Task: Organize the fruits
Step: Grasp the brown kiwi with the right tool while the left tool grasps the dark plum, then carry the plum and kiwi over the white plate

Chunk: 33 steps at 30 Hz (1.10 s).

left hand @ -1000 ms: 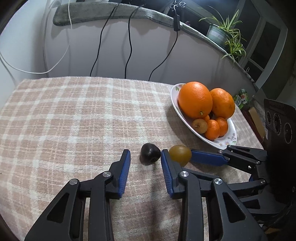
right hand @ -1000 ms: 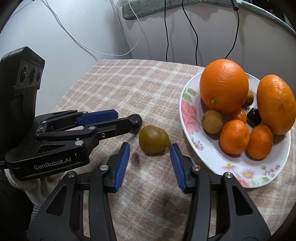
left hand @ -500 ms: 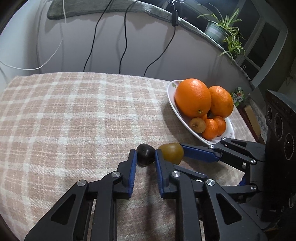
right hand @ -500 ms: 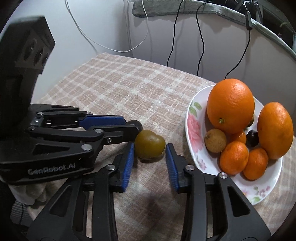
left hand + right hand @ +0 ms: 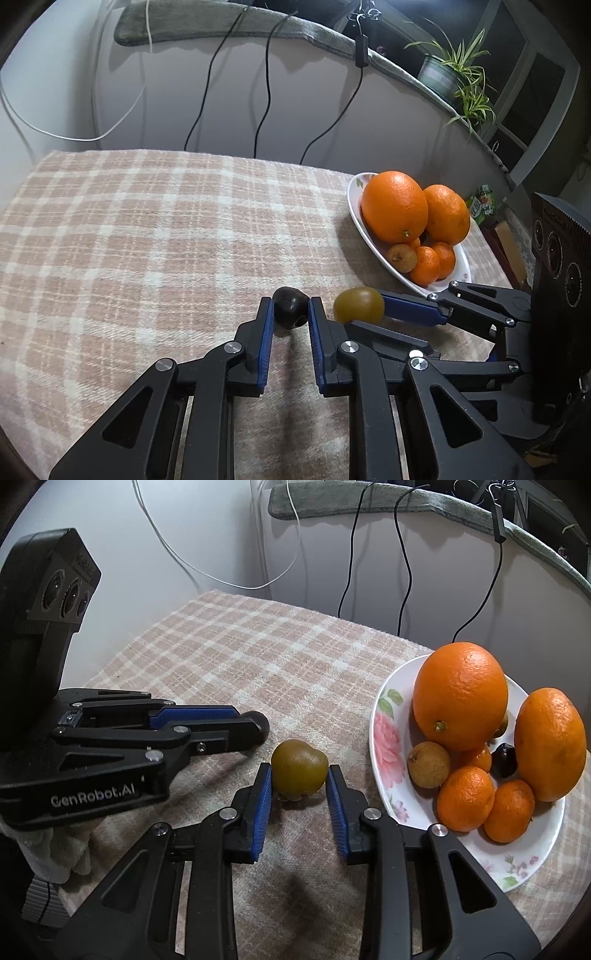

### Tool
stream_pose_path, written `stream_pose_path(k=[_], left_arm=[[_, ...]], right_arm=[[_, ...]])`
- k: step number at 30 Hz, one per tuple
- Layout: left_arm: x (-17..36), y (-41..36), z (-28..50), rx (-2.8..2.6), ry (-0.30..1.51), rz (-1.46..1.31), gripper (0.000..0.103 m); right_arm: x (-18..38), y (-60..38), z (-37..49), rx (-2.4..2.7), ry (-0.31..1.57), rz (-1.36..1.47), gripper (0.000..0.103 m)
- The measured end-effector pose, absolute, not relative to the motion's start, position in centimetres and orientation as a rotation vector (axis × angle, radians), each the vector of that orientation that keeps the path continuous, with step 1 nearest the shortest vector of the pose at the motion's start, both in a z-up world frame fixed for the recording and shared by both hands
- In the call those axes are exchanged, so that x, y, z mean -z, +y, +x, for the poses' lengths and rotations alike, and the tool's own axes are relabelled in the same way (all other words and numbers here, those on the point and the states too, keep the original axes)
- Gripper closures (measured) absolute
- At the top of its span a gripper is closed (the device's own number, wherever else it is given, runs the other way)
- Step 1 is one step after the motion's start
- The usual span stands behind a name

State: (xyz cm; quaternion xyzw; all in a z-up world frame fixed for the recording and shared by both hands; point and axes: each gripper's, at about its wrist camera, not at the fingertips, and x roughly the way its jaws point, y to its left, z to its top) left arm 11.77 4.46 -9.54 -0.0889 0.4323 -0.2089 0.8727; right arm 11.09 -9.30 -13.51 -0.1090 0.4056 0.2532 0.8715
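On the checked tablecloth lies a small dark fruit [image 5: 290,300], and my left gripper [image 5: 291,308] is shut on it, blue pads pressed to both its sides. Just to its right an olive-brown fruit [image 5: 359,304] sits between the fingers of my right gripper [image 5: 298,777]. In the right wrist view that olive-brown fruit [image 5: 300,766] touches both pads as the jaws are closing on it. Both fruits rest on the cloth. A flowered white plate [image 5: 384,738] to the right holds two big oranges [image 5: 460,694] and several small fruits.
The plate [image 5: 354,192] sits near the table's right edge. Black and white cables [image 5: 207,92] hang down the wall behind. A potted plant [image 5: 454,74] stands on the ledge. A gloved hand [image 5: 55,849] holds the left gripper body [image 5: 92,760], close beside the right one.
Both grippers closed from open: the left one onto the dark fruit, the right one onto the olive-brown fruit. The right wrist rolled slightly. Neither fruit has left the cloth.
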Motion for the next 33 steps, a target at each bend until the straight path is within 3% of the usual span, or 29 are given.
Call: stream_pose_path(k=[33], left_arm=[[6.2, 2.6, 8.7, 0.405, 0.798, -0.118, 0.086]], right_arm=[[10.2, -12.2, 7.9, -0.563, 0.785, -0.173, 0.073]])
